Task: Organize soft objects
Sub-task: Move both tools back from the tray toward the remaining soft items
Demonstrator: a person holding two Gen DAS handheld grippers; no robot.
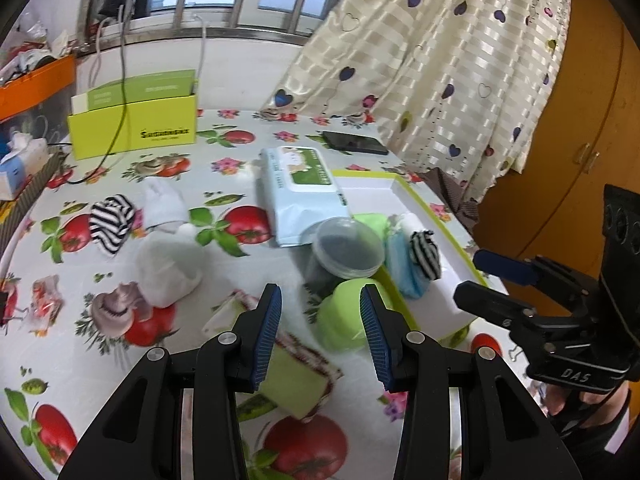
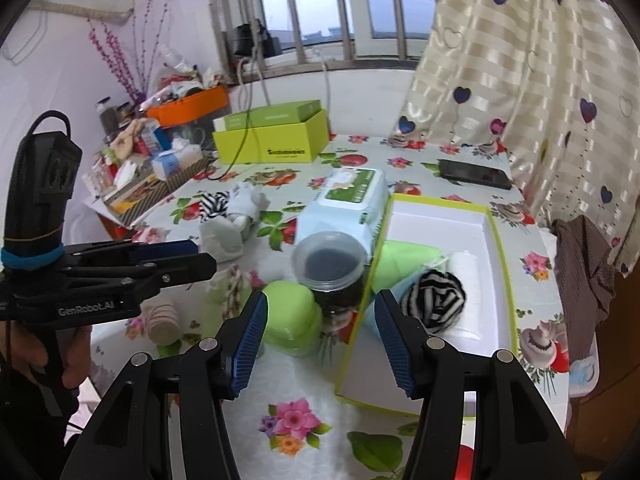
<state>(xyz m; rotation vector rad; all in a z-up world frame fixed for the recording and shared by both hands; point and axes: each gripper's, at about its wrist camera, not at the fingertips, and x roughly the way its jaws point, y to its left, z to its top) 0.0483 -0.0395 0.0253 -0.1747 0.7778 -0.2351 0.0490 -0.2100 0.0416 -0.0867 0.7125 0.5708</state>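
Left wrist view is showing the counter (image 1: 240, 184), covered in a fruit-and-flower print cloth, stretching to a window and a heart-patterned curtain (image 1: 460, 60). On its right side a white tray with a lime rim (image 2: 496, 240) is lying flat, already holding a green cloth (image 2: 404, 256), a blue one, a white roll and a striped sock ball (image 2: 434, 300). A wipes pack (image 1: 304, 192) is resting against the tray's far-left edge, and a clear lidded jar (image 2: 330, 264) is standing just outside the tray wall. Loose soft things are waiting elsewhere: a white sock bundle (image 1: 168, 272), a striped sock (image 1: 110, 224), and a green rounded lump (image 1: 348, 320) beside the jar, possibly a rolled sock, though blur is hiding its texture. The left claw (image 1: 320, 332) is hovering with jaws apart and empty, aimed near that lump. The right claw (image 2: 320, 344) is also standing apart, nothing between its pads, straddling the tray's near wall. Sorting seems to be partway through; the next move is likely calling for closing on the green lump without knocking the jar.
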